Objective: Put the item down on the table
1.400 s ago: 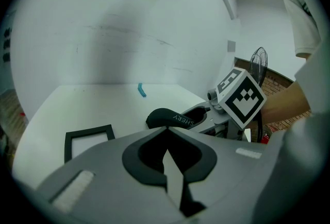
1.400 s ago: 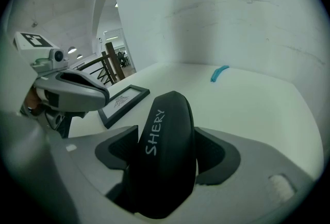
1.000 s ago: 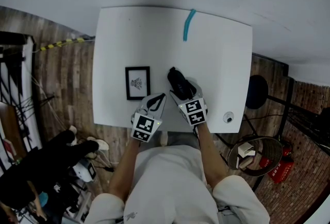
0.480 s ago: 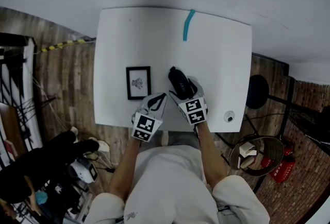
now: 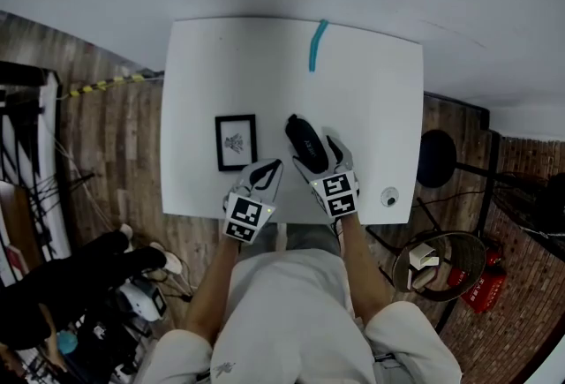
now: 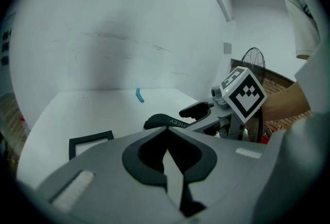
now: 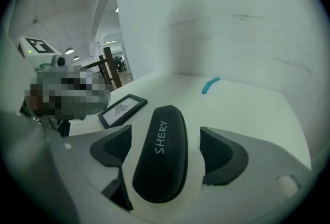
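Two grippers over table (image 5: 371, 109). Right gripper (image 7: 166, 158) just spread wide, pads clear of black case (image 5: 303, 140) lying flat on table between them. Left gripper (image 6: 167, 155) closed, empty, beside frame (image 5: 236, 142).

item: black oblong case (image 5: 305, 142), rounded ends, white "SHERY" lettering along its top | state: closed, lying flat on the white table (image 5: 371, 109), lettered side up | pose: long axis 11-to-5 o'clock in head view | place: just 5 o'clock of table centre
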Action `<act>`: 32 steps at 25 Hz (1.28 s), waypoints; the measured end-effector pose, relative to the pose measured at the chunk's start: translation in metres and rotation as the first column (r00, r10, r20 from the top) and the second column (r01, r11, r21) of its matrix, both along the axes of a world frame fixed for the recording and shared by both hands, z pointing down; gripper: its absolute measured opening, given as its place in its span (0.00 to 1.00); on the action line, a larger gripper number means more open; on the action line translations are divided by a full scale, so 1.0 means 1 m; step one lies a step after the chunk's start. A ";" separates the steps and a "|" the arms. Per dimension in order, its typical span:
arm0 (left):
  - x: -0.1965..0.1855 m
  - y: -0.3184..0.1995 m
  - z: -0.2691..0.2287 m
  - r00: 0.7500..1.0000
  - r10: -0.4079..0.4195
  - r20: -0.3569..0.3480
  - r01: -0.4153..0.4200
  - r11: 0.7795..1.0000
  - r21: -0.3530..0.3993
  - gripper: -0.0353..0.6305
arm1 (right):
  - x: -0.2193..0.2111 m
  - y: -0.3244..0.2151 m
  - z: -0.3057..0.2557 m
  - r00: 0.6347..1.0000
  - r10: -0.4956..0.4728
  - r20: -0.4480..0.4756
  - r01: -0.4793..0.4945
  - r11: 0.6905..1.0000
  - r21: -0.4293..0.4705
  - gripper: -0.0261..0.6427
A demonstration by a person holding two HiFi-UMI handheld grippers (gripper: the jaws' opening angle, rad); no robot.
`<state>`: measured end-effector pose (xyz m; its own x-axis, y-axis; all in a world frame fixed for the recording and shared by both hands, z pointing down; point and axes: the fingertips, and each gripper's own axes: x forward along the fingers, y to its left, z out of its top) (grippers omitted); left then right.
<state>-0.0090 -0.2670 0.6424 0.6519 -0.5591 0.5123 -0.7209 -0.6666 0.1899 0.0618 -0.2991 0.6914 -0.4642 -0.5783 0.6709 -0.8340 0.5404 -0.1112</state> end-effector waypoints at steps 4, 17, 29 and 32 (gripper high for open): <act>-0.003 0.002 -0.013 1.000 -0.003 -0.014 0.004 1.000 0.030 0.08 | 0.008 0.007 -0.034 0.999 0.027 0.027 -0.029 0.996 0.079 0.57; -0.019 0.025 -0.105 0.995 0.010 -0.096 0.012 0.975 0.222 0.08 | 0.023 0.058 -0.171 0.984 0.104 0.147 -0.153 0.915 0.374 0.14; -0.029 0.060 -0.149 0.989 0.053 -0.139 -0.008 0.952 0.306 0.08 | 0.013 0.103 -0.213 0.975 0.106 0.193 -0.185 0.870 0.457 0.04; -0.028 0.062 -0.148 0.988 0.058 -0.141 -0.012 0.951 0.309 0.08 | 0.011 0.106 -0.213 0.976 0.105 0.192 -0.184 0.868 0.461 0.04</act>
<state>-0.0365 -0.2049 0.4941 0.7291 -0.6490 0.2174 -0.6753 -0.7337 0.0746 0.0731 -0.1927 0.4788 -0.4255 -0.8764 0.2257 -0.9003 0.4353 -0.0072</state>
